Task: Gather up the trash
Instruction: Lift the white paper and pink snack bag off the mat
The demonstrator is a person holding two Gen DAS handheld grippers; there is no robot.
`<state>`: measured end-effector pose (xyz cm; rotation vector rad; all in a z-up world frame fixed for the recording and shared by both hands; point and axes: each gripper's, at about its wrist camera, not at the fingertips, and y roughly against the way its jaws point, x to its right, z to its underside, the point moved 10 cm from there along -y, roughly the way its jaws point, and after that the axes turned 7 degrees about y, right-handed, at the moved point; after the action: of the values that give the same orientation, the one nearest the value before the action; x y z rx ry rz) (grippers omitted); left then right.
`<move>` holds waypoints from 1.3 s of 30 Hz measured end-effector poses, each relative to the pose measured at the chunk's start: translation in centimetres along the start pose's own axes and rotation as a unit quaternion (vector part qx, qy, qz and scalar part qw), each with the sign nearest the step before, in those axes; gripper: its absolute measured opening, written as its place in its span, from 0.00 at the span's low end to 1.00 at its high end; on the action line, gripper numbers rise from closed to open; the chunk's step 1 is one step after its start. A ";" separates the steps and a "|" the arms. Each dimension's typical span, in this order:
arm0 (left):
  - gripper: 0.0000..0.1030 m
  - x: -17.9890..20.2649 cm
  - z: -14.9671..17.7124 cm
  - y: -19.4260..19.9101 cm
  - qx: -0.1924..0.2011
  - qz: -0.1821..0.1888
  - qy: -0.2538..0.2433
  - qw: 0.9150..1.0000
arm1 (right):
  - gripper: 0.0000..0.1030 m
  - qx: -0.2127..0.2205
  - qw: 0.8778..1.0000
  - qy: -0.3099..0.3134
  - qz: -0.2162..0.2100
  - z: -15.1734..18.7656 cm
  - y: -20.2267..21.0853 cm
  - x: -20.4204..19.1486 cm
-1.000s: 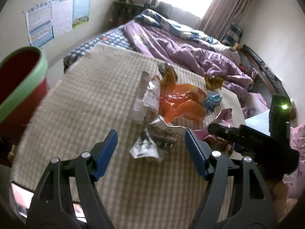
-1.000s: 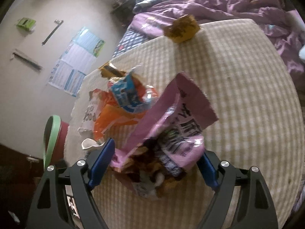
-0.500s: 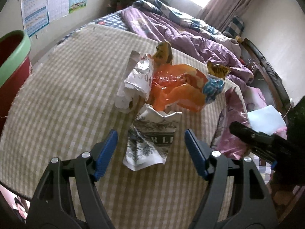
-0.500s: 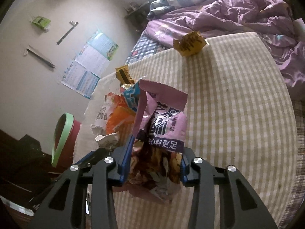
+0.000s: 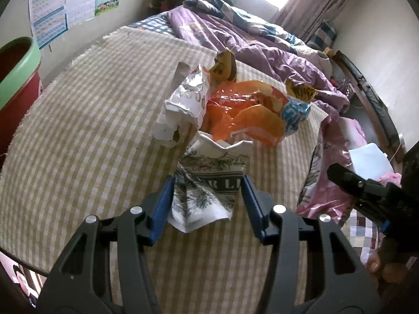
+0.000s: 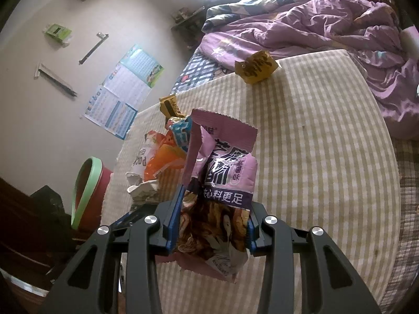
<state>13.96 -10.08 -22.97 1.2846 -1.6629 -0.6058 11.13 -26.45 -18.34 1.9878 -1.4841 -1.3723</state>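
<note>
Right claw [image 6: 213, 231]: went from wide open around the pink crinkled snack wrapper [image 6: 220, 183] to clamped on its lower half; both blue pads now press the foil, and the wrapper stands up between them, apparently raised a little off the beige-and-white checked cloth [image 6: 314, 157] — the underside is hidden, so I cannot confirm it is clear.

Left claw [image 5: 207, 204]: jaws closing at this moment, narrowed from a wide stance to about half-open, with the white crumpled paper bag with dark floral print [image 5: 209, 183] between them. The left pad looks to be touching the paper; the right pad shows a sliver of gap. Bag rests on the cloth, not yet lifted.

Meaning: one piece secured, a second about to be. The orange plastic bag [image 5: 248, 115] and the rest of the pile remain on the cloth; the red bin with green rim [image 5: 15, 78] stands off the cloth's left edge, well apart.
</note>
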 end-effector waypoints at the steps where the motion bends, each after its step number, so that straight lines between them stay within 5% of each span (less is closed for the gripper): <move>1: 0.49 0.0 0.0 0.4 0.004 0.001 0.000 1.000 | 0.37 0.001 1.000 -0.001 0.000 0.0 0.1 0.0; 39: 0.49 -1.6 -0.7 8.7 0.077 0.030 0.005 0.997 | 0.37 0.052 0.998 0.007 -0.025 -0.1 2.7 -4.3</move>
<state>10.46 -5.59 -16.11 1.3393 -1.7615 -0.4427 9.61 -23.85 -14.22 2.1068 -1.5381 -1.3223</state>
